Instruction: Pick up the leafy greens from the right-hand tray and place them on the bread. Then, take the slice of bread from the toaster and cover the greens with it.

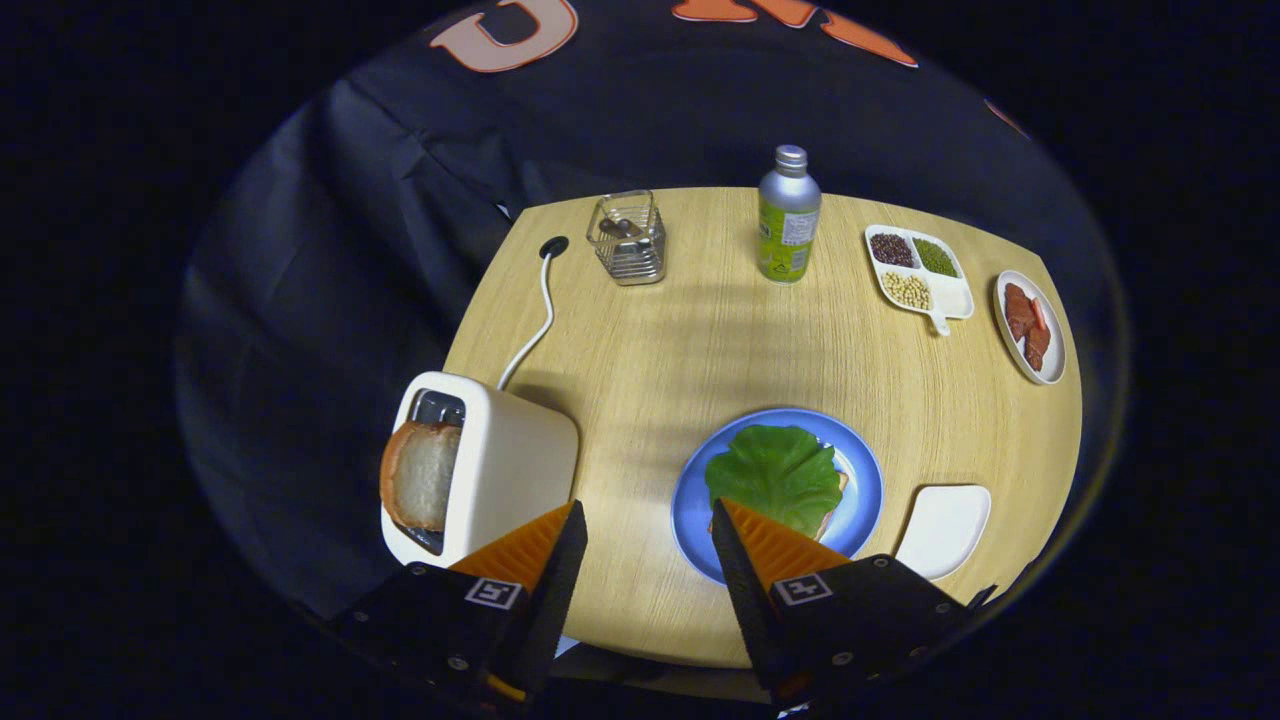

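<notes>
The two-finger gripper with orange-faced black fingers [645, 545] hangs above the near edge of the round pale-wood table [700, 330], its fingers spread wide with nothing between them. The crinkled green lettuce leaf [775, 475] already lies on the round blue plate [865, 490], just ahead of the right finger, and the small white tray [945, 528] to the plate's right holds nothing. What remains, by my reading, is the oval slice of crusty white bread [418, 474] standing in the slot of the cream-coloured toaster [500, 470], just beyond the left finger.

The risks lie there. The slice sits low in the slot, so a finger could catch the toaster's wall and drag or tip the light body; its white cord [540, 315] leaves little slack. Too firm a pinch may crush the soft crumb (it looks springy, though that is a guess). A careless set-down could slide the leaf off the bread beneath.

That lower bread is nearly all hidden: a thin tan edge peeks out at the leaf's right side. The right finger covers the plate's near rim, and the slice's lower part is lost inside the slot.
</notes>
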The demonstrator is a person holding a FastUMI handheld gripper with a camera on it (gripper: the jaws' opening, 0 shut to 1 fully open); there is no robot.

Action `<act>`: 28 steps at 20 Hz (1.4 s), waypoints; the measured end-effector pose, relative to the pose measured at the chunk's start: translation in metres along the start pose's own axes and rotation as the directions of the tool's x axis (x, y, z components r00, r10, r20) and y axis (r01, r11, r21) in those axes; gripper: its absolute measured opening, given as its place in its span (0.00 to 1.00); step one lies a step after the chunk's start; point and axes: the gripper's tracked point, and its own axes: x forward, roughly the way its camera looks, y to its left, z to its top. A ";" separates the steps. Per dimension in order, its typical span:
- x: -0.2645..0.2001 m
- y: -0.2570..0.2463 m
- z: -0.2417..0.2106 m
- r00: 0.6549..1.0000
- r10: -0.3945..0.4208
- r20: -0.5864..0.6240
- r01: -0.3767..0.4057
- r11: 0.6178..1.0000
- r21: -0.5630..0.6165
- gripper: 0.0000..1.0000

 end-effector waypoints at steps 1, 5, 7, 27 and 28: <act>-0.004 0.010 0.004 1.000 0.008 0.002 -0.008 1.000 -0.009 0.79; -0.017 0.050 0.012 0.999 0.053 -0.004 -0.053 0.998 -0.019 0.89; -0.019 0.066 0.017 0.998 0.063 -0.009 -0.063 0.998 -0.031 0.90; 0.047 0.150 0.000 0.985 0.045 -0.169 -0.054 0.997 -0.048 0.53; 0.049 0.152 -0.001 0.984 0.042 -0.174 -0.051 0.998 -0.048 0.47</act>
